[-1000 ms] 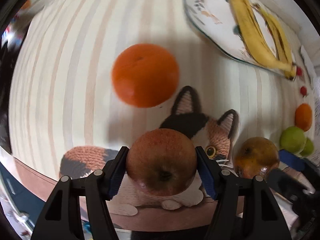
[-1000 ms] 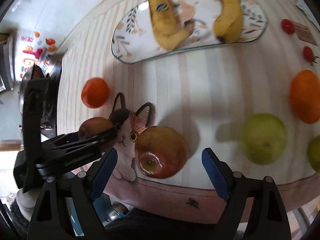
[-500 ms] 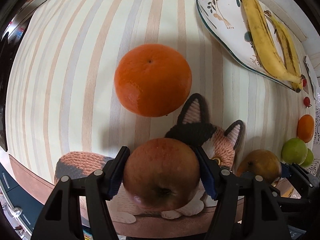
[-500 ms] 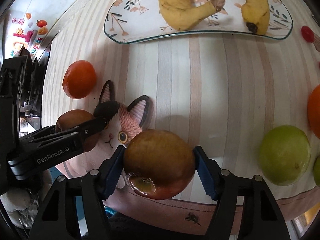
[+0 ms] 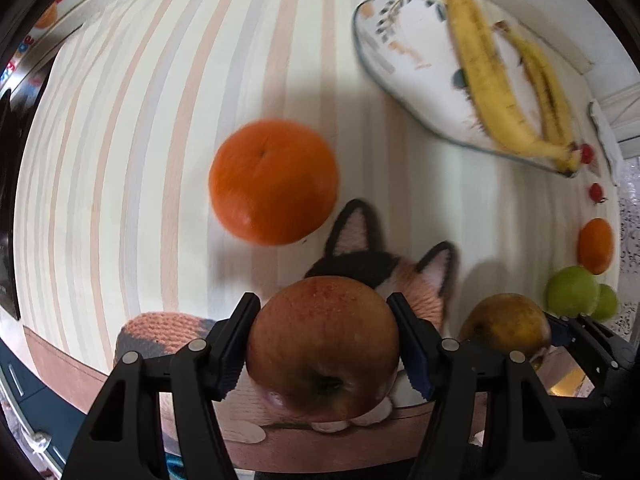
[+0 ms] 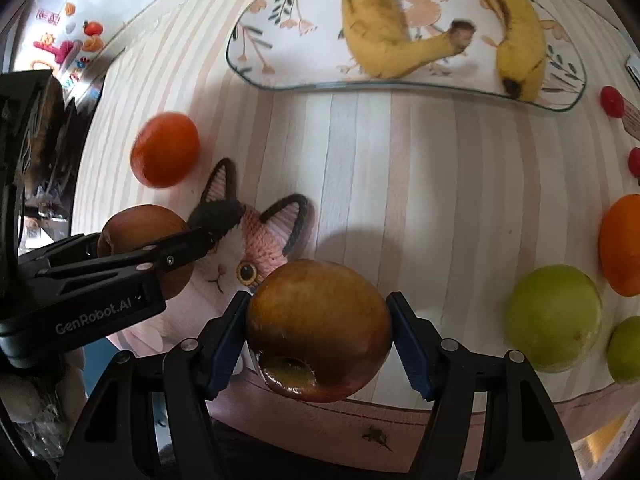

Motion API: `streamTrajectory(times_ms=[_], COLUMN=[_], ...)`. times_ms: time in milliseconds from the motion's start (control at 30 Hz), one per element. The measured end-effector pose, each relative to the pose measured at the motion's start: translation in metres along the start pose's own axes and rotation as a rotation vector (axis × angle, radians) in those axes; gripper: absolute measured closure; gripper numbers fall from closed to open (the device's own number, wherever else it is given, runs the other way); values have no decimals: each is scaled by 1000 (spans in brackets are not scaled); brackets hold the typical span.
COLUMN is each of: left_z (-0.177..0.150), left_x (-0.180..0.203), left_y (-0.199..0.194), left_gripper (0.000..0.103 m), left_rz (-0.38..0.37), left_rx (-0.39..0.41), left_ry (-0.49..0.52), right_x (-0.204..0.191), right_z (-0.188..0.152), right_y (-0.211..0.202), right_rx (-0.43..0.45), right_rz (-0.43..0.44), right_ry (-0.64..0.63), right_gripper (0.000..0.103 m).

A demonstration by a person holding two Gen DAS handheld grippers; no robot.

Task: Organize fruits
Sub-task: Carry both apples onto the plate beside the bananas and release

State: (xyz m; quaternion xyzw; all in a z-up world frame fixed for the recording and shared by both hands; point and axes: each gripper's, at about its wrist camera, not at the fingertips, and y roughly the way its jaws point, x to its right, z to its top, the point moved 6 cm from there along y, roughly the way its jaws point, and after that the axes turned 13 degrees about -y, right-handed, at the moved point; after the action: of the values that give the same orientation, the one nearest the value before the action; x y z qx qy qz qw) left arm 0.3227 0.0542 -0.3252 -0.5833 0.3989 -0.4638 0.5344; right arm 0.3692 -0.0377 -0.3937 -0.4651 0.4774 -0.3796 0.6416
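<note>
My left gripper (image 5: 326, 344) is shut on a red-brown apple (image 5: 324, 344) and holds it above the cat picture on the striped tablecloth. My right gripper (image 6: 318, 332) is shut on a second red-brown apple (image 6: 318, 328), also lifted off the table. The left gripper and its apple (image 6: 140, 240) show at the left of the right wrist view. An orange (image 5: 274, 180) lies just beyond the left gripper. A floral plate (image 6: 288, 40) at the back holds two bananas (image 6: 384, 36).
Two green fruits (image 6: 554, 316) and another orange (image 6: 622, 244) lie at the right. Small red fruits (image 6: 612, 100) lie near the plate's right end. The table's front edge runs just under both grippers.
Both grippers have risen with their apples. The right gripper closed on its apple about one second ago and has lifted it off the cloth.
</note>
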Motion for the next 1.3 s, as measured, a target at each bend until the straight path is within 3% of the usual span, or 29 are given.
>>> streamTrajectory(times_ms=[367, 500, 733, 967, 1133, 1300], left_z=[47, 82, 141, 179, 178, 170], left_x=[53, 79, 94, 91, 96, 95], left_y=[-86, -102, -73, -36, -13, 5], left_gripper=[40, 40, 40, 40, 40, 40], left_rz=[-175, -198, -124, -53, -15, 2], left_rx=[92, 99, 76, 21, -20, -52], left_ry=[70, 108, 91, 37, 39, 28], right_x=[34, 54, 124, 210, 227, 210], right_z=[22, 57, 131, 156, 151, 149], right_y=[-88, -120, -137, -126, -96, -96], right_rx=[166, 238, 269, 213, 143, 173], right_rz=[63, 31, -65, -165, -172, -162], right_ry=[129, 148, 164, 214, 212, 169], right_gripper=[33, 33, 32, 32, 32, 32])
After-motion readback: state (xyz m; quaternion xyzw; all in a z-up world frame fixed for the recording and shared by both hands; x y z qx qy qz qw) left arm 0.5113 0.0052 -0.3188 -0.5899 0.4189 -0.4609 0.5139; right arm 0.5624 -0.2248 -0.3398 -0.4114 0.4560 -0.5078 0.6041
